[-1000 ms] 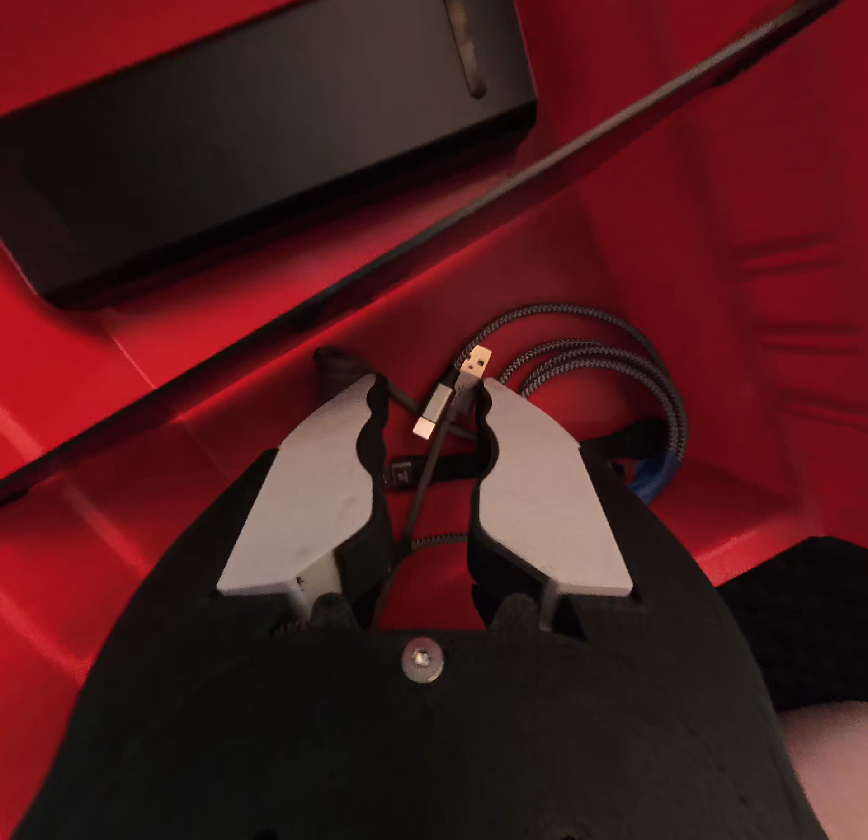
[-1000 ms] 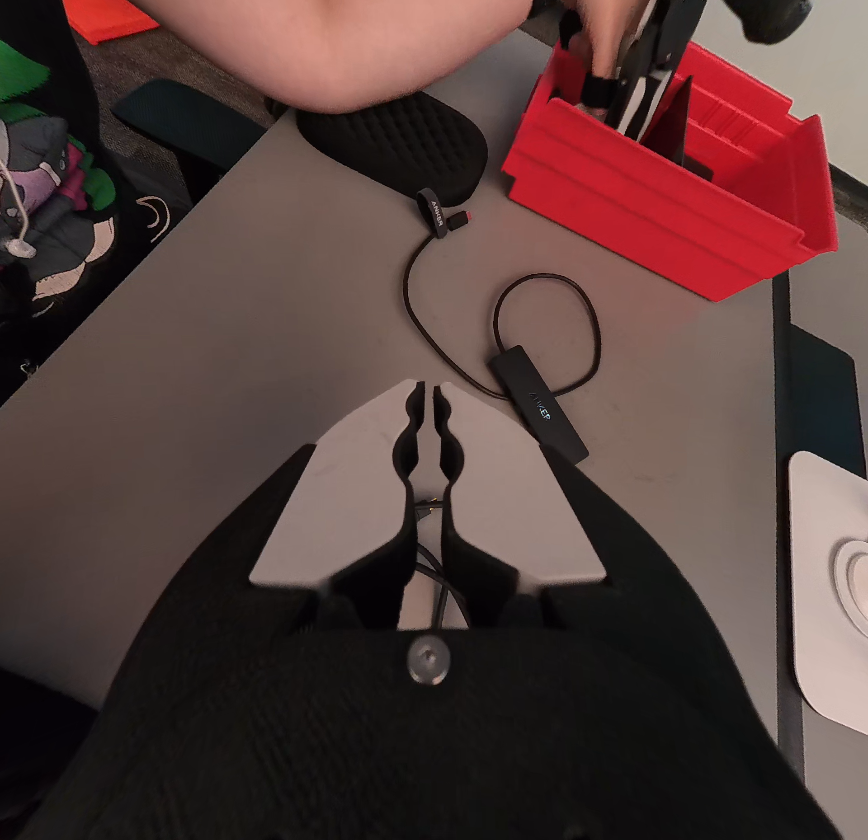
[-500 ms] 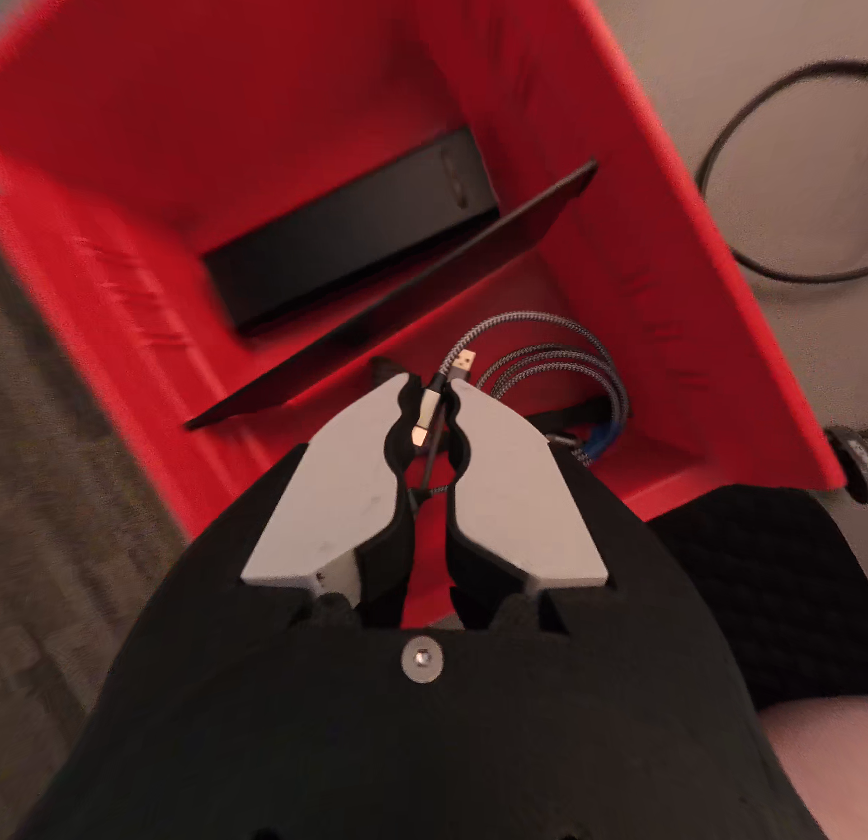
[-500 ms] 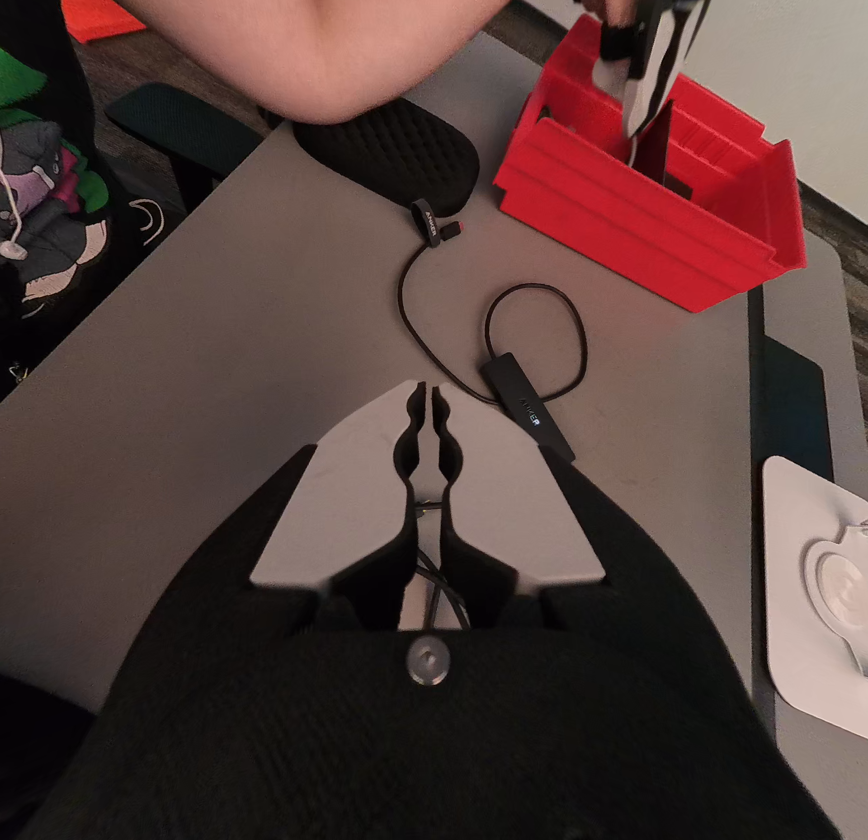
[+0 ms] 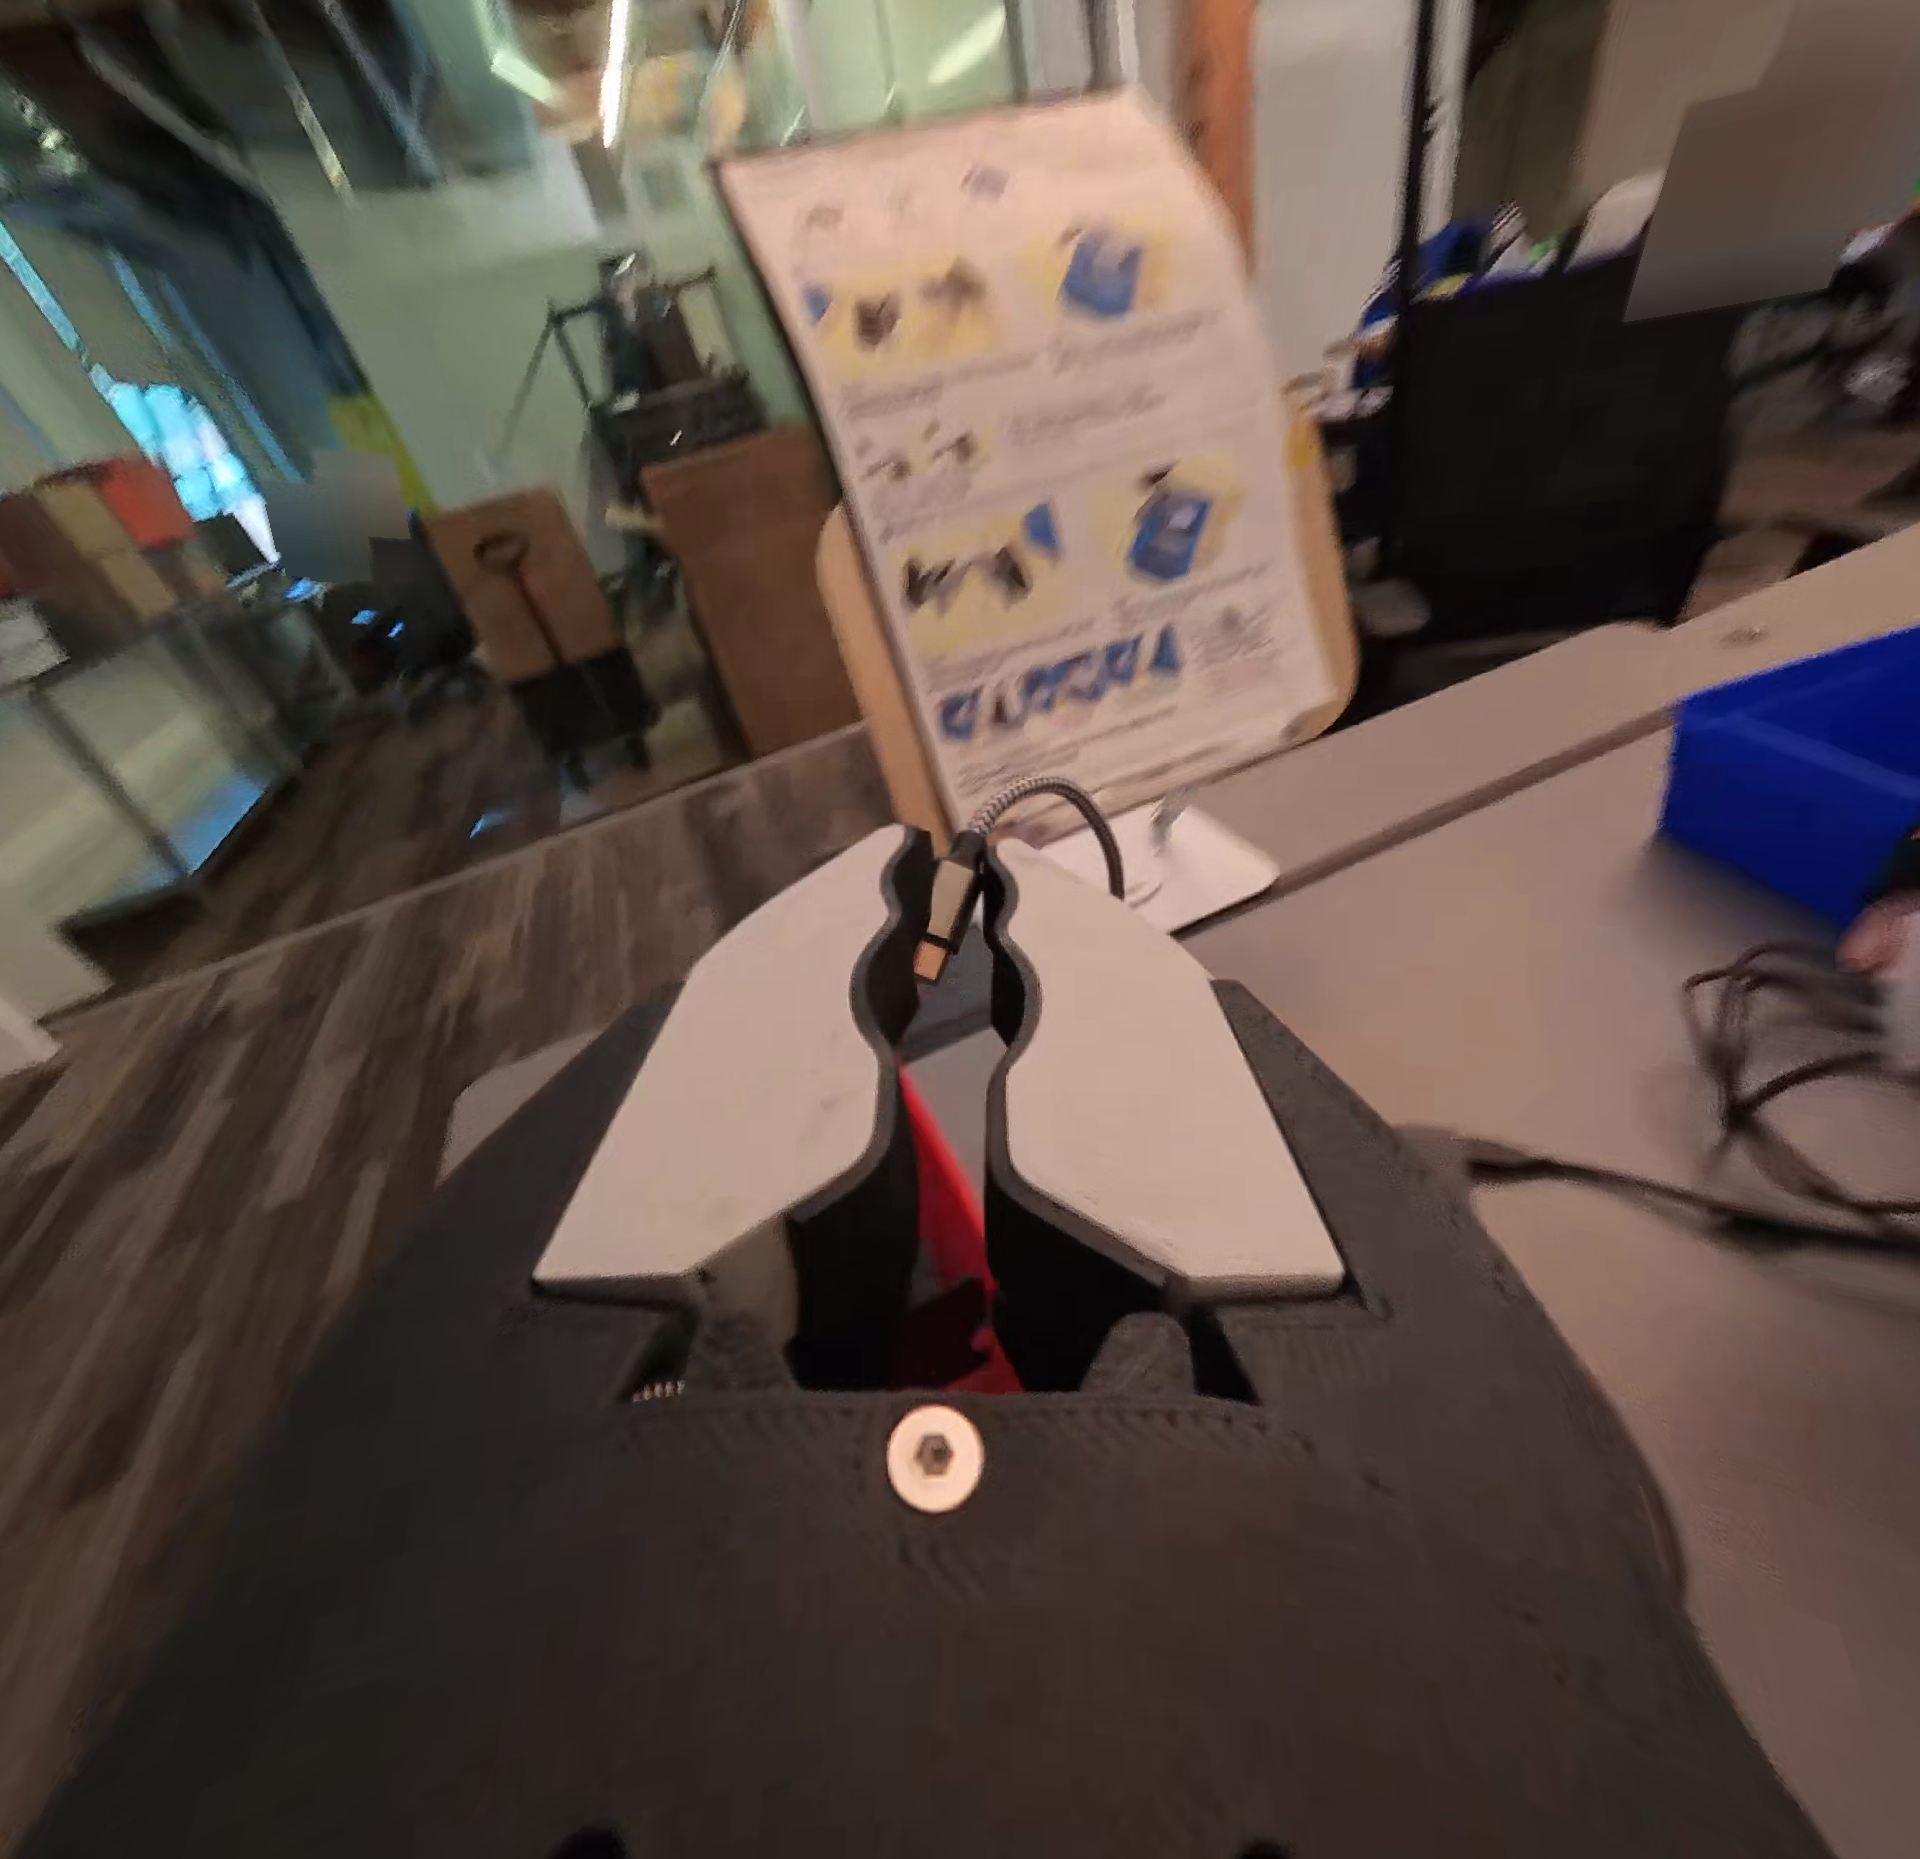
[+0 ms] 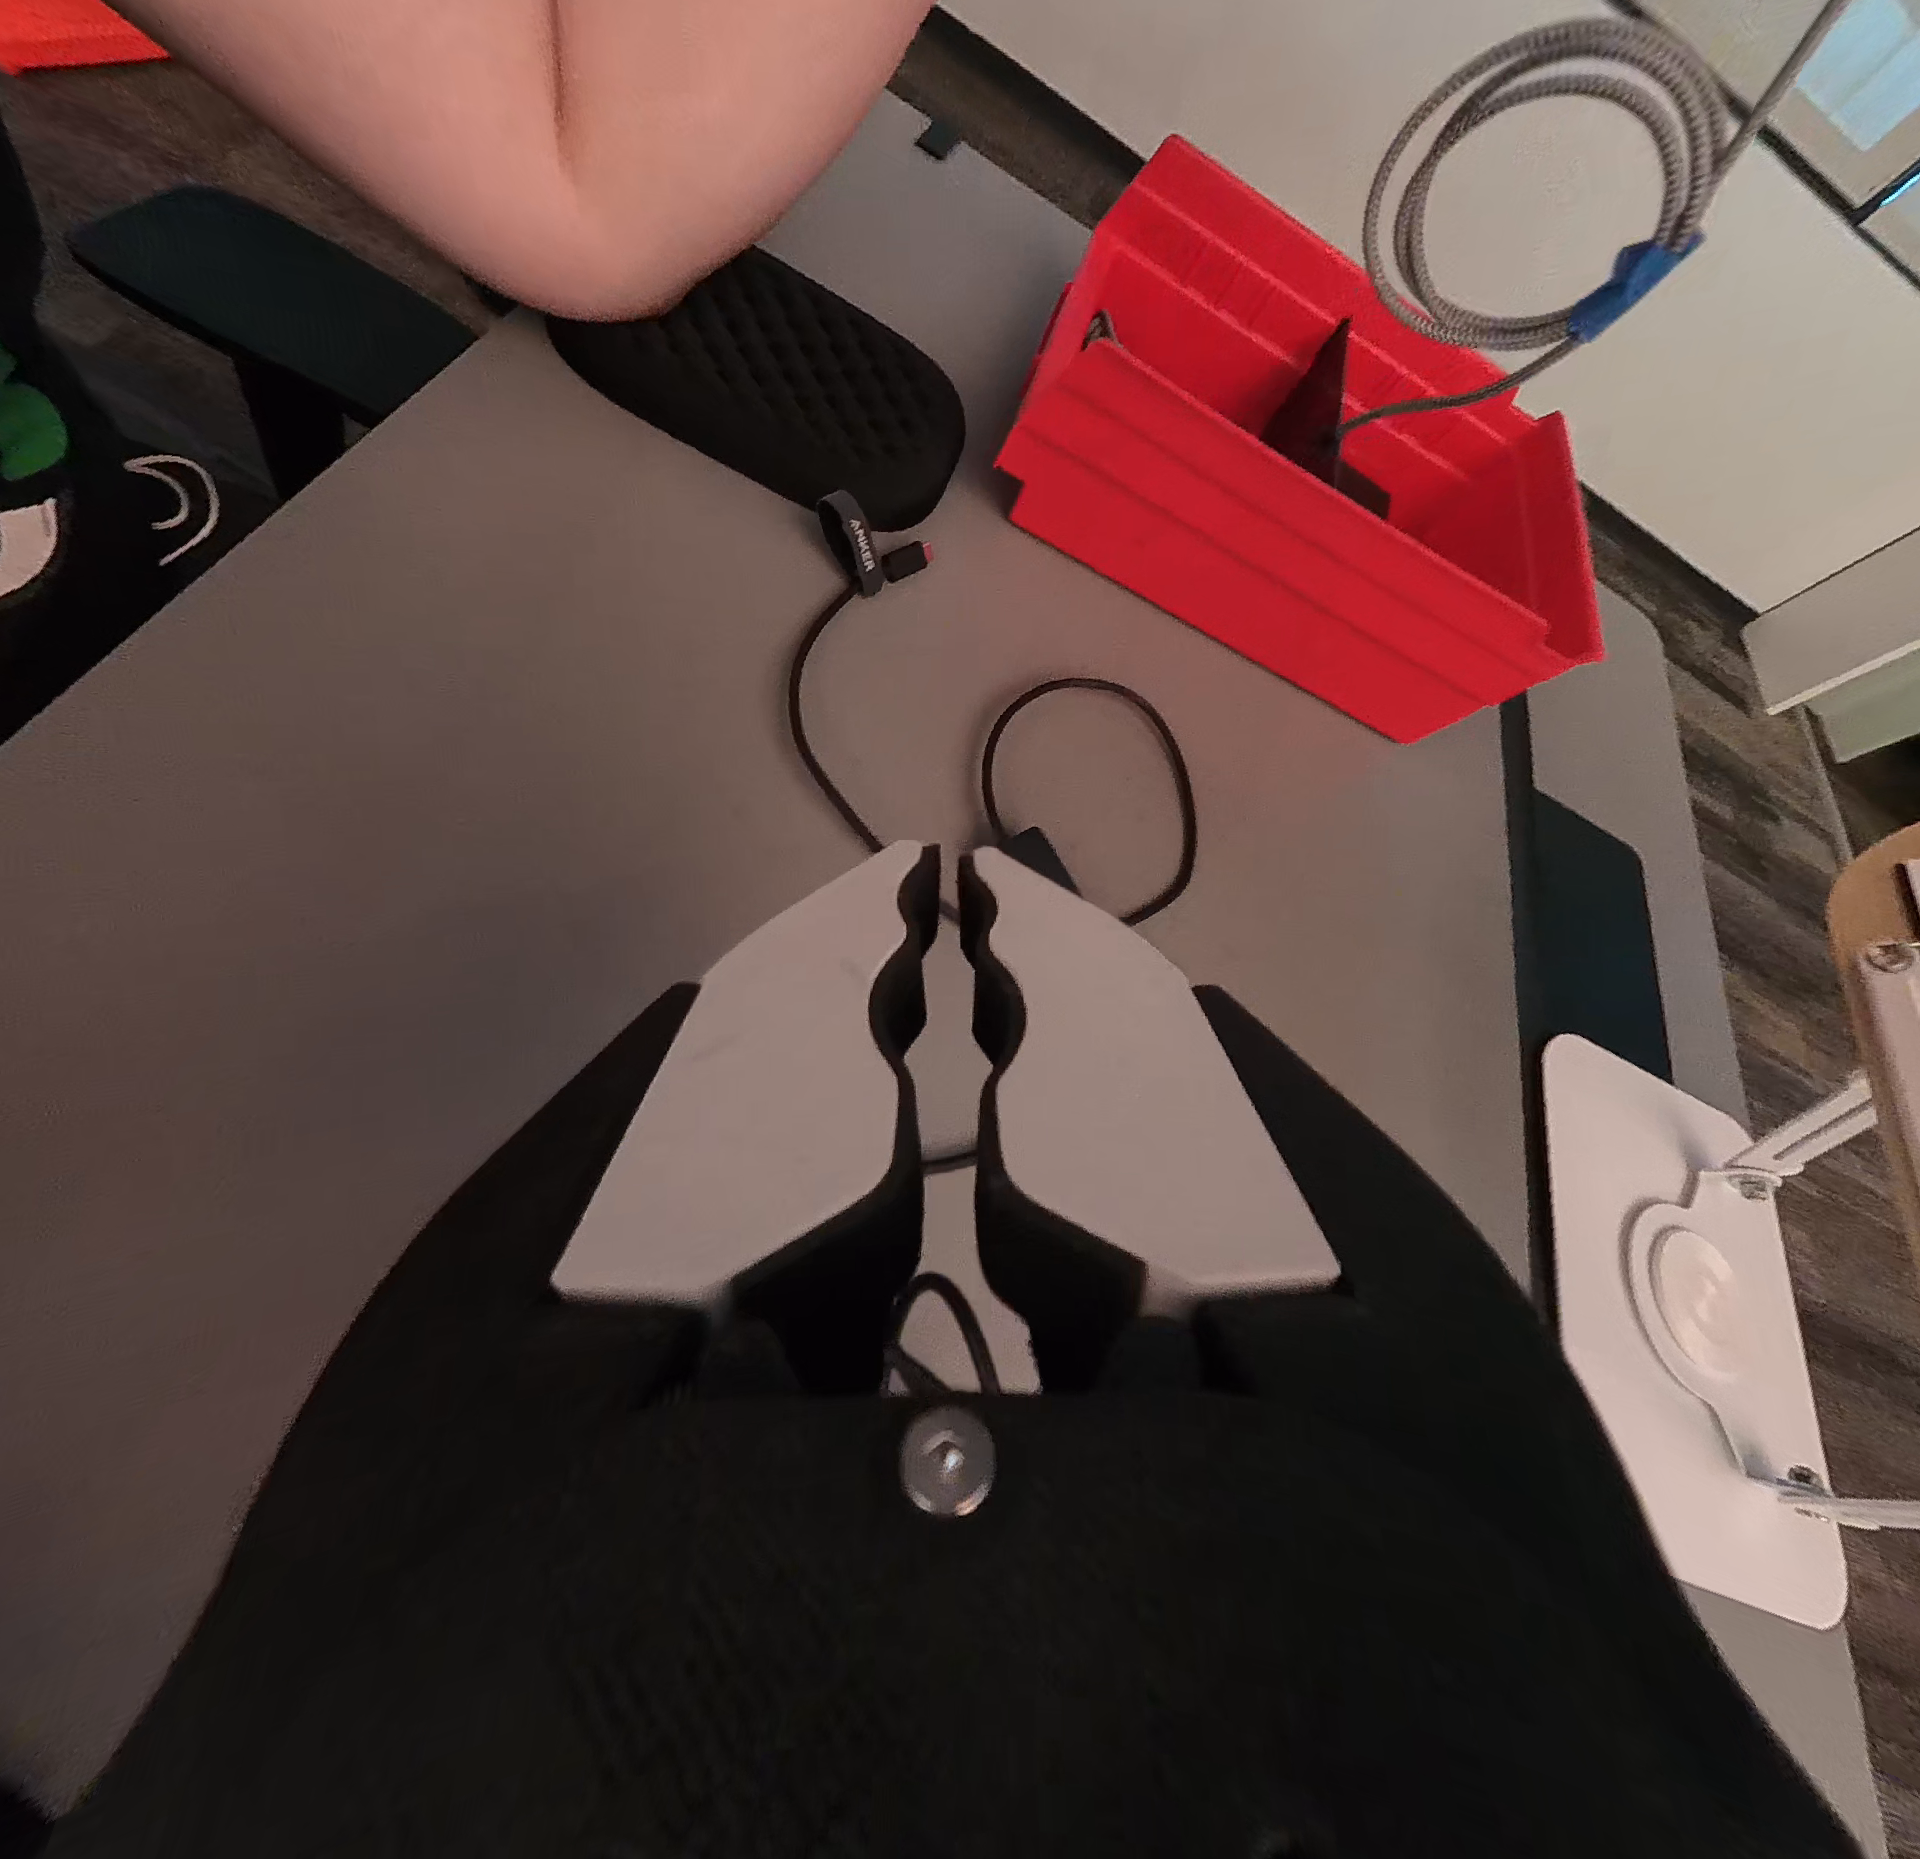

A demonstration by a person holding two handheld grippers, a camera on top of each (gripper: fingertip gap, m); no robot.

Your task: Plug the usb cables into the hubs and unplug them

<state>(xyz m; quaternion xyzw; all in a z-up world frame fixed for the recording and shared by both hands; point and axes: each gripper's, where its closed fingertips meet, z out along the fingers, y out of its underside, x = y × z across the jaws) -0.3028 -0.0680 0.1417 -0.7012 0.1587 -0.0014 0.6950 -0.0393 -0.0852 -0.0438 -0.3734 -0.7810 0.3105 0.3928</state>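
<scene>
Item: braided cable [image 5: 1039, 807], its metal plug [image 5: 943, 910] clamped between the tips of my left gripper [image 5: 948, 874], centre frame. Risk: the coil could snag the red bin [image 6: 1299, 552] and twist the plug loose.

My right gripper [image 6: 948, 864] was nearly together, seemingly empty.

Only the right view showed the coil [image 6: 1538, 147] dangling upper right and the hub [image 6: 1042, 853] by my fingertips.

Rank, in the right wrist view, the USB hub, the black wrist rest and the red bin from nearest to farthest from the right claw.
1. USB hub: just beyond the right claw tips, partly hidden behind the right finger.
2. Black wrist rest: farther up the table, to the left, under the person's arm.
3. Red bin: upper right; roughly as far as the rest, too close to call.
</scene>
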